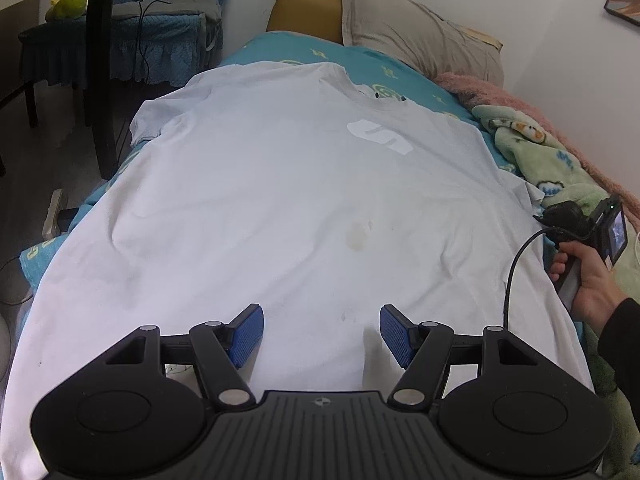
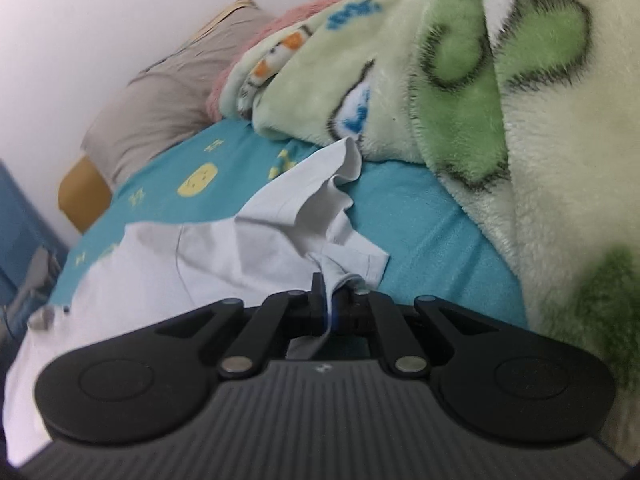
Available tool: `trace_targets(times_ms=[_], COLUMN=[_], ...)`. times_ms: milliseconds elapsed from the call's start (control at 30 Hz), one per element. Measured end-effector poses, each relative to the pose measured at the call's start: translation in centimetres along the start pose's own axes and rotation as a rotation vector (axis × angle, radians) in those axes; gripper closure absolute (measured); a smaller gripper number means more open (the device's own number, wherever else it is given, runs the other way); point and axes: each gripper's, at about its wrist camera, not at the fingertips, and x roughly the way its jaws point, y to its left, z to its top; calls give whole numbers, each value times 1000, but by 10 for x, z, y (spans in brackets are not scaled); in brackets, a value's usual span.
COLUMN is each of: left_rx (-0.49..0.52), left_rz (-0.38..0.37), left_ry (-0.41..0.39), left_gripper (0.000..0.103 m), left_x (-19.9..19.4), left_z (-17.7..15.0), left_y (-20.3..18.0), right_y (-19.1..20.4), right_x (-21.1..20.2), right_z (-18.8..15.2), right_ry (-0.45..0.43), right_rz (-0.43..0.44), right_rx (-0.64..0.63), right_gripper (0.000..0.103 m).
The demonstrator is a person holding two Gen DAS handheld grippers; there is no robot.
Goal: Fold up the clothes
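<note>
Teal sheet with yellow prints covers the bed point(image 1: 288, 46), and on it a white T-shirt point(image 1: 280, 200) lies spread flat, front up, collar toward the grey pillow point(image 1: 416, 36) at the head, a pale logo point(image 1: 380, 136) on its chest and a faint yellowish stain point(image 1: 358, 236) lower down. A green fleece blanket point(image 2: 520, 120) is bunched along the wall side of the bed, just beside the shirt's sleeve point(image 2: 320, 216). The left gripper point(image 1: 322, 334) hovers over the shirt's lower half, its blue pads point(image 1: 248, 334) well apart with nothing between them. The right gripper point(image 2: 334, 300), held in a hand point(image 1: 588, 280) at the shirt's edge, is clamped on a bunched fold of the sleeve hem
</note>
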Motion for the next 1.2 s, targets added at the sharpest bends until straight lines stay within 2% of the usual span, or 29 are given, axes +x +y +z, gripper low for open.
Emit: trace_targets(times_ms=[100, 133, 167, 200, 233, 333, 533, 600, 700, 767, 1000, 1100, 1200], left_rx=[29, 44, 55, 67, 79, 106, 142, 163, 205, 223, 323, 388, 401], left_rz=[11, 17, 20, 23, 26, 32, 39, 40, 34, 16, -47, -104, -143], left_ry=[-21, -30, -39, -48, -57, -80, -135, -150, -165, -155, -107, -72, -44], left_gripper=[37, 37, 37, 37, 37, 37, 36, 36, 36, 36, 37, 37, 37], left_x=[-3, -5, -8, -10, -13, -22, -49, -59, -75, -84, -86, -78, -66], left_z=[2, 2, 2, 2, 2, 1, -4, -8, -18, -26, -52, -65, -71], left_y=[-4, -6, -8, -9, -11, -15, -22, -26, -32, -36, -79, -115, -148], right_y=[2, 3, 9, 15, 20, 41, 71, 75, 66, 57, 19, 6, 4], right_x=[-12, -20, -34, -48, -62, -113, -249, -290, -346, -374, -428, -441, -455], right_z=[3, 6, 5, 4, 3, 2, -12, -19, -37, -51, -63, -58, -56], right_ry=[44, 59, 53, 47, 41, 30, 42, 49, 15, -17, -128, -232, -379], right_rz=[-6, -4, -3, -1, 1, 31, 128, 150, 243, 260, 265, 248, 151], right_rx=[16, -2, -36, -71, -105, -208, -259, -275, -263, -257, -156, -108, -174], right_gripper=[93, 84, 71, 37, 15, 17, 17, 17, 17, 17, 17, 17, 16])
